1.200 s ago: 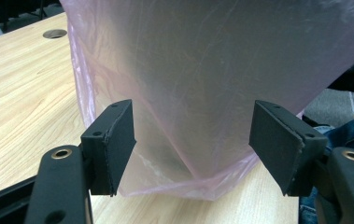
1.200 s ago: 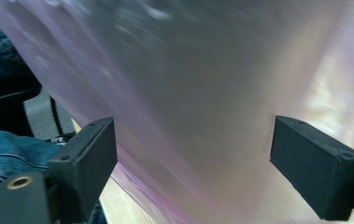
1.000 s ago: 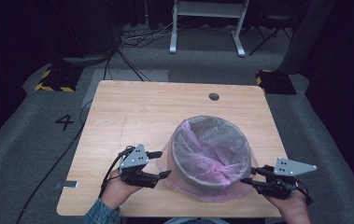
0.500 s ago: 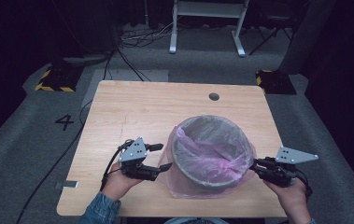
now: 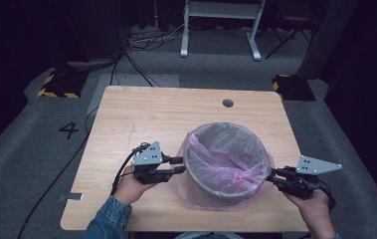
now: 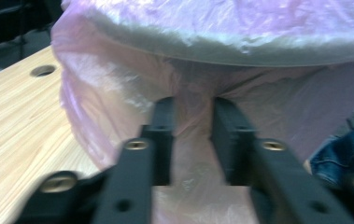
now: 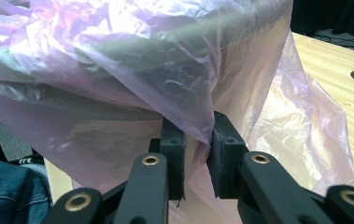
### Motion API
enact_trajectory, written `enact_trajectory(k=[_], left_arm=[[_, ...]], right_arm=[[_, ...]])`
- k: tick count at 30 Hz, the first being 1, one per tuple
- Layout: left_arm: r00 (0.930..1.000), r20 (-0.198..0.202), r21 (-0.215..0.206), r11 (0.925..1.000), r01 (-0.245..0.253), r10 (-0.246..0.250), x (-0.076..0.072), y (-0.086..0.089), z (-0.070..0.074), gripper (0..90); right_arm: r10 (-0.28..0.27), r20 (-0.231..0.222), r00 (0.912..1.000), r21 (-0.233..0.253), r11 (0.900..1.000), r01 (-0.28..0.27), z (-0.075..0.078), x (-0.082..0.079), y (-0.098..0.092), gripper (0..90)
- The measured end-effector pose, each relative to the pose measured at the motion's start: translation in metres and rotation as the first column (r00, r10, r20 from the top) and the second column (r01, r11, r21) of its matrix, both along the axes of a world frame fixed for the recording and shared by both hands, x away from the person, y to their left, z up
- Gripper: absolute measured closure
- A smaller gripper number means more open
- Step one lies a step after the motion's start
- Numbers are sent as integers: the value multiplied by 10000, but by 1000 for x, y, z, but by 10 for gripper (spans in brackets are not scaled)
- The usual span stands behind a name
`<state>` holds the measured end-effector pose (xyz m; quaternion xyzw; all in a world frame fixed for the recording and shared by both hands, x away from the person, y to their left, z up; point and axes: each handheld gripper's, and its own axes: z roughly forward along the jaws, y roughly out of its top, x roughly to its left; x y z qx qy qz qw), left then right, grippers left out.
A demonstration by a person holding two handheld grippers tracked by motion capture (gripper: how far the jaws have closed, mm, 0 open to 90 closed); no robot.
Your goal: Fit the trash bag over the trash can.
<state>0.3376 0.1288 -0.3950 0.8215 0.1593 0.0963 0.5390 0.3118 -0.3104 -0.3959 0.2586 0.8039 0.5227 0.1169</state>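
A grey round bin [image 5: 226,135] lined with a thin pink plastic bag [image 5: 235,172] stands on the near right part of the wooden table [image 5: 151,114]. The bag folds over the rim and hangs loose down the outside. My left gripper [image 5: 178,166] is at the bin's left side. In the left gripper view it [image 6: 193,135] is open, with the hanging bag [image 6: 118,93] between and behind its fingers. My right gripper [image 5: 271,175] is at the bin's right side. In the right gripper view it [image 7: 197,140] is shut on a fold of the bag [image 7: 118,56].
A round cable hole [image 5: 228,103] sits at the table's far right. Bare wood stretches across the far and left parts. On the floor beyond are a white desk frame [image 5: 221,20], cables and a yellow-striped block [image 5: 54,84]. A denim sleeve [image 5: 109,219] comes in at the near edge.
Both grippers have moved away from the near edge and closer in to the bin's sides. The bag's loose skirt has shifted; the bin stays in place.
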Motion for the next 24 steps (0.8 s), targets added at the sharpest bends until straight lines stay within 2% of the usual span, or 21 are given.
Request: enact_trajectory(k=[1,2,5,9,14,19,24], left_arm=[[9999,50,-2,9999,-107,107,0,0,0,868],[9997,139,44,9998,-219,218,0,-1,1,896],[9994,159,149,9994,-305,303,-2,-1,1,900],[9969,325,217,9971,-726,719,-5,2,1,900],[9942,145,151,9941,-1072,1070,-3,13,-4,900],[9921,6,431,9911,-1257,1258,-2,18,-11,900],[9905,22,1014,9854,-1367,1372,1,15,-19,900]], right_arm=[[6,12,10000,-13,10000,-6,0,0,0,782],[14,9,10000,-9,10000,-14,0,0,0,782],[-10,26,10000,-40,10000,10,0,0,-1,793],[-183,-13,9998,-33,9998,183,0,1,-4,826],[-297,-98,9995,-4,9996,297,-1,3,-8,871],[-290,-278,9992,-178,9994,285,-6,5,-8,900],[-412,-709,9966,-460,9982,380,-19,13,-7,900]])
